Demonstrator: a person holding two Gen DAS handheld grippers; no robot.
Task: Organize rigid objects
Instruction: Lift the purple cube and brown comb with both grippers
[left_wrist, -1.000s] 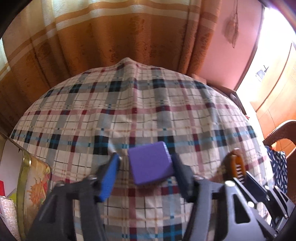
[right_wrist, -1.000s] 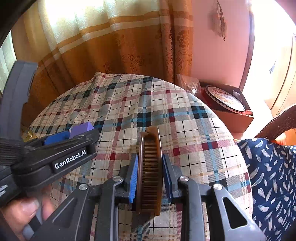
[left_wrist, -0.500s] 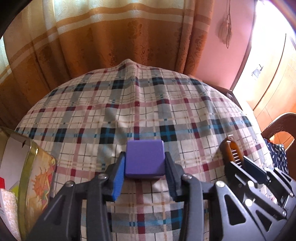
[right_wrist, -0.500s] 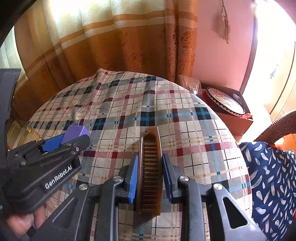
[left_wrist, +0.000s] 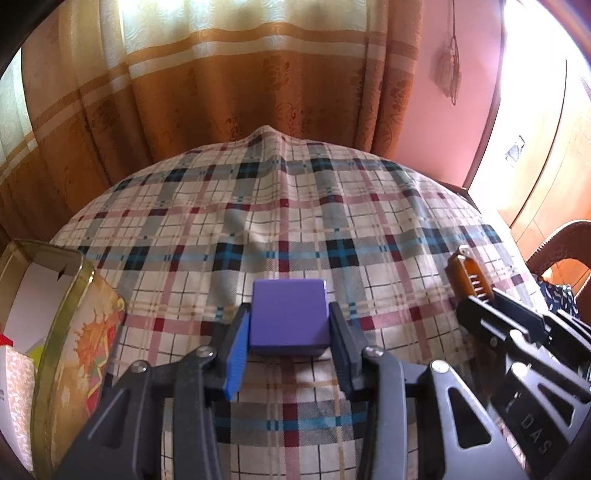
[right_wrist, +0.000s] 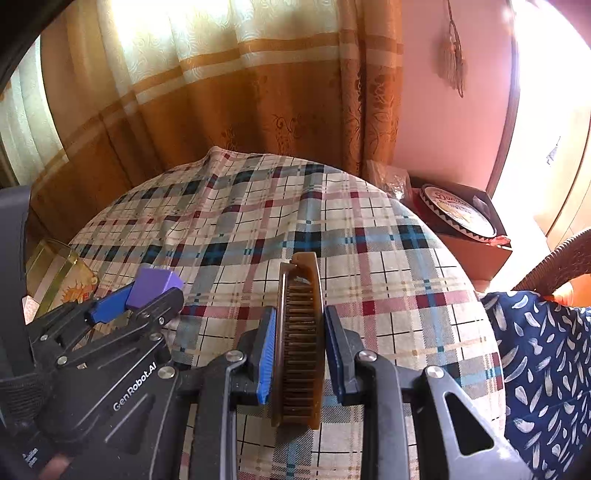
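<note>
While a second earlier the purple block (left_wrist: 289, 316) had sat skewed between loose jaws, the left gripper (left_wrist: 288, 345) had now clamped it square above the tablecloth (left_wrist: 295, 206), the right gripper (right_wrist: 299, 354) stayed closed on the comb (right_wrist: 300, 332), both ready for the tin (left_wrist: 66, 325).

1. The left gripper (left_wrist: 289, 345) clamps a purple cube (left_wrist: 289, 316) between its fingers, above the plaid tablecloth (left_wrist: 280, 218).
2. A gold-rimmed tin (left_wrist: 70, 306) sits at left.
3. The right gripper (left_wrist: 517, 332) holds a brown comb (left_wrist: 468, 275) at right.
</note>
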